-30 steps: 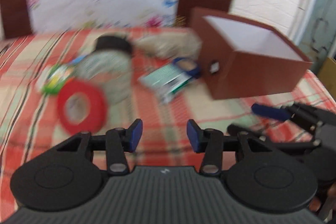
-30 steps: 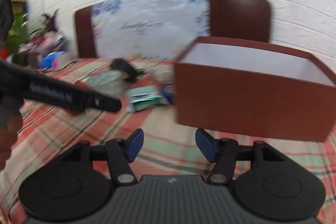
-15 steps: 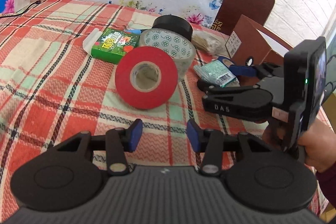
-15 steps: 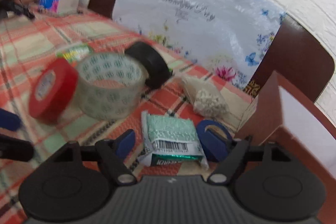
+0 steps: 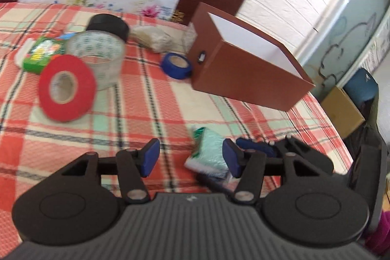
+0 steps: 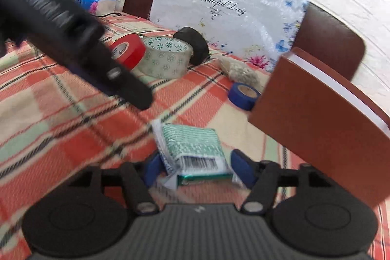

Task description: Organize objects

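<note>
My right gripper [image 6: 197, 168] is shut on a green-and-white packet [image 6: 192, 150], held just above the plaid tablecloth; the packet also shows in the left wrist view [image 5: 209, 152]. My left gripper [image 5: 189, 157] is open and empty, just left of the packet. An open brown box [image 5: 246, 70] with a white inside stands on the right; it also shows in the right wrist view [image 6: 324, 123]. A blue tape roll [image 5: 176, 65] lies against its left side. A red tape roll [image 5: 65, 88], a patterned clear tape roll [image 5: 97, 52] and a black roll [image 5: 108, 26] sit at the left.
A green box [image 5: 41, 52] lies left of the rolls. A clear bag of pale bits [image 5: 153, 38] lies behind the blue roll. A floral white bag [image 6: 224, 16] and brown chairs [image 6: 329, 40] stand behind the table. The table edge runs along the right [image 5: 326, 118].
My right gripper closed on the green-and-white packet and drew it back from beside the blue roll toward the front. The left gripper swung right, toward the box.
</note>
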`<state>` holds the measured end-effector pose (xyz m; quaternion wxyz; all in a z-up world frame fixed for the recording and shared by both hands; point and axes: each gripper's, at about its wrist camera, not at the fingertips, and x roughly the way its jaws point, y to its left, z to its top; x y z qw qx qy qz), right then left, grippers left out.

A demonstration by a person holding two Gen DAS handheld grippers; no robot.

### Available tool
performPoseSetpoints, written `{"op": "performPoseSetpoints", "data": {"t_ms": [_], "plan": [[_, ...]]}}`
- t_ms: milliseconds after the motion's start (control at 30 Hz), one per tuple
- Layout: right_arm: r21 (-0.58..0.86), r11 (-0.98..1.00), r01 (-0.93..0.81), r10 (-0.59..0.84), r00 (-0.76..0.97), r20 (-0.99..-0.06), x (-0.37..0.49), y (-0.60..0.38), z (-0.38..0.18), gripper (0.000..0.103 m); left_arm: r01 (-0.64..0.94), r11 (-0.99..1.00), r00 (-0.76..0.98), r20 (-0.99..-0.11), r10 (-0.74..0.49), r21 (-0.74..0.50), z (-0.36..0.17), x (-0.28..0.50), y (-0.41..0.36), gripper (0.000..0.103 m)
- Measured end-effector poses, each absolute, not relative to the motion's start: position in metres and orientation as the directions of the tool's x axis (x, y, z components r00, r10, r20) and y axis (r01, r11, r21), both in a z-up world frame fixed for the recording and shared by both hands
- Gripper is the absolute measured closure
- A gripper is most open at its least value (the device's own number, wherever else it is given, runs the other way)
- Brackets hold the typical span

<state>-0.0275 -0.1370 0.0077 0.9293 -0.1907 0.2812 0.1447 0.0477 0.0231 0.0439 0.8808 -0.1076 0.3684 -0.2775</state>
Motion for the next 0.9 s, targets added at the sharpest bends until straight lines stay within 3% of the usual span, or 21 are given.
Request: {"op": "performPoseSetpoints", "data": {"t_ms": [267, 667, 900], "plan": [[-0.034, 0.934, -0.355, 0.26, 0.744, -0.616, -0.022, -0.17, 0.011, 0.03, 0.391, 0.853, 0.522, -0.68, -0.515, -0.345, 0.032, 0.054, -0.015, 0.044], [-0.002, 0.93, -0.369, 0.292, 0.74, -0.606, -0.017, -0.162, 0.005, 0.031, 0.376, 0.902, 0.524, -0.754, -0.396, -0.213, 0.025, 0.052, -0.047, 0.044], [0.016, 0.923, -0.384, 0.32, 0.745, -0.586, -0.023, -0.163, 0.004, 0.054, 0.381, 0.905, 0.532, -0.756, -0.381, -0.188, 0.028, 0.049, -0.057, 0.059]]}}
